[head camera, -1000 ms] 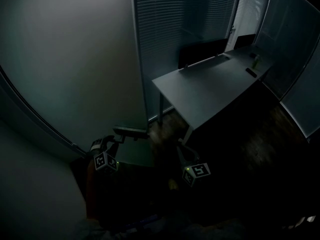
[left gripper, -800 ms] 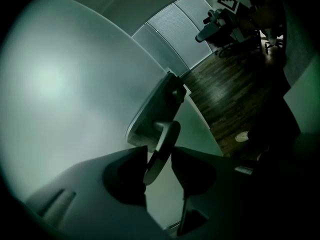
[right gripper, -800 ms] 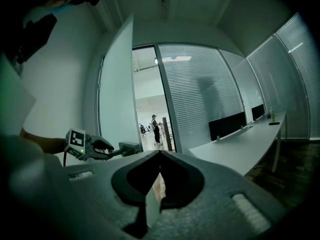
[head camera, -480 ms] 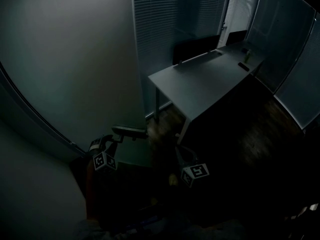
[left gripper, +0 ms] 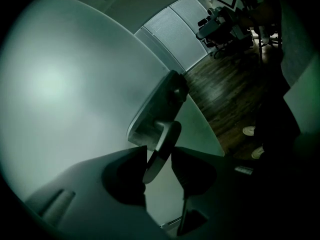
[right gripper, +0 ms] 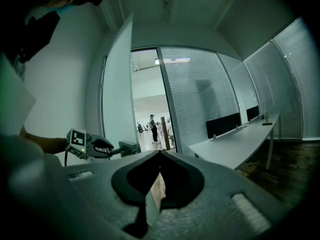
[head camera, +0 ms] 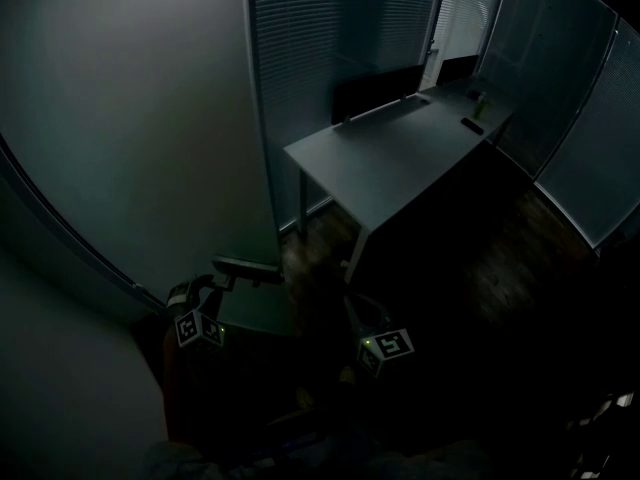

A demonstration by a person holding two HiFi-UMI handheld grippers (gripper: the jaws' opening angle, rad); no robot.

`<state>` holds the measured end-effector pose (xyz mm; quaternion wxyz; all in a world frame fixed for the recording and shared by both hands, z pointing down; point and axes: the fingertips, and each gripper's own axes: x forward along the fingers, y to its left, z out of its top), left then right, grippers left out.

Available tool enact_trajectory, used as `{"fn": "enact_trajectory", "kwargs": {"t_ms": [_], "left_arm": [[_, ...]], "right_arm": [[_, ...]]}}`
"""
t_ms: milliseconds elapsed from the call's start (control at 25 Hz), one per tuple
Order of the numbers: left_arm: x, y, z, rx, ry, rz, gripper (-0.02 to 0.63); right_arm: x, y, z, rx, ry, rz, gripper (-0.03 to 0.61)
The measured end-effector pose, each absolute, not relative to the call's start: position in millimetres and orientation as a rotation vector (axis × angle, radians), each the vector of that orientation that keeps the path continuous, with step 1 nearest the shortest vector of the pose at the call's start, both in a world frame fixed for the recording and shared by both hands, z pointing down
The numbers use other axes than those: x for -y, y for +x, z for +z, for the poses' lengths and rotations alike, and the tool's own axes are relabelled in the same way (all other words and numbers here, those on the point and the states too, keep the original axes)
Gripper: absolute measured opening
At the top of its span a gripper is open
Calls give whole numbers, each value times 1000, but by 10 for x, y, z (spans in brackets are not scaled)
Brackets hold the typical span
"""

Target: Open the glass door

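The frosted glass door point(head camera: 120, 138) stands swung open at the left. Its dark lever handle point(head camera: 248, 267) juts from the door's edge low in the head view. My left gripper point(head camera: 220, 282) is shut on that handle; in the left gripper view the lever point(left gripper: 162, 144) runs between the two fingers point(left gripper: 131, 171), which press on it from both sides. My right gripper point(head camera: 362, 316) hangs apart to the right of the door, shut with nothing in it; its tips point(right gripper: 160, 154) meet. The right gripper view shows the door point(right gripper: 117, 84) edge-on, and the left gripper point(right gripper: 102, 145) on the handle point(right gripper: 128, 147).
A grey desk point(head camera: 390, 158) with a dark screen point(head camera: 375, 90) stands past the doorway, beside walls with blinds point(head camera: 330, 28) and a glass partition point(head camera: 585, 158). Dark wood floor point(head camera: 480, 268) lies below. A person point(right gripper: 153, 126) stands far down the corridor.
In the head view both grippers and the handle have drifted left and slightly down, while the desk has slid up and left. The left gripper has kept hold of the handle.
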<state>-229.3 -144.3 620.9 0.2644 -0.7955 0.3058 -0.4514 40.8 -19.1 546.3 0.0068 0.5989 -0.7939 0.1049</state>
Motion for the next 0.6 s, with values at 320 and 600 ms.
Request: {"fn": "enact_trajectory", "kwargs": {"t_ms": [320,600], "left_arm": [[1214,-2431,6220,-846,-2133,-1217,150],[1082,-2518,6212,-869,-2121,-1237,150]], "right_arm": [[-28,417,5543,2470,1850,348,2],[-205,337,5565,2479,1811,345,2]]}}
